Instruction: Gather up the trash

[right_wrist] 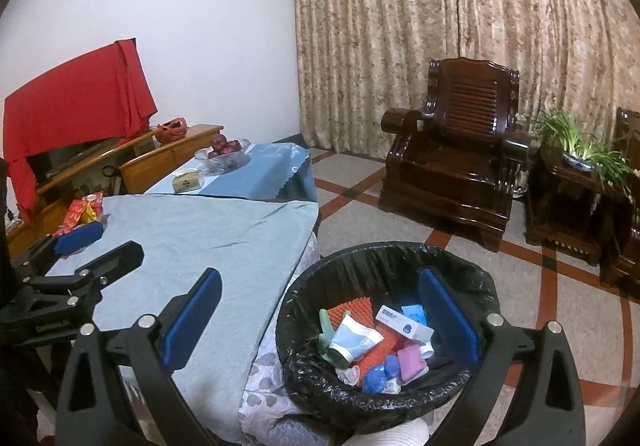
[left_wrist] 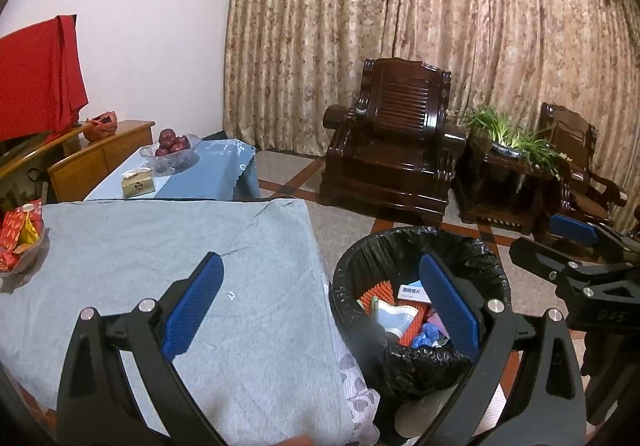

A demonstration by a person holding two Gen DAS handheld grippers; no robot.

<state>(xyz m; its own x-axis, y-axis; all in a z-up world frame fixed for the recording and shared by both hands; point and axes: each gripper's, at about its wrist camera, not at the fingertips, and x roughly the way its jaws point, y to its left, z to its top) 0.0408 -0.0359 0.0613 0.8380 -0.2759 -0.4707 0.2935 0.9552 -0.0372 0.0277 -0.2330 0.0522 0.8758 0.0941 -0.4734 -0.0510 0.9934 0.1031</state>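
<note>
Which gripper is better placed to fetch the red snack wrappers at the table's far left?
Left. The left gripper hangs open beside the red snack wrappers; the right gripper, also open, sits by the black-lined bin.

Both wrist views look downward, near, sharing bin (left_wrist: 416,310) and table (right_wrist: 192,238)

Our right gripper (right_wrist: 320,320) is spread wide with nothing between its blue pads (right_wrist: 192,320), straddling the table edge and the black-lined trash bin (right_wrist: 384,266). In the bin we see an orange spiked mat (right_wrist: 354,310), a white box (right_wrist: 404,324), blue crumpled scraps (right_wrist: 374,380) and a pink piece (right_wrist: 412,362). Our left gripper (right_wrist: 86,248) hangs over the grey-blue tablecloth (right_wrist: 200,234) at left, its jaws parted.
</note>
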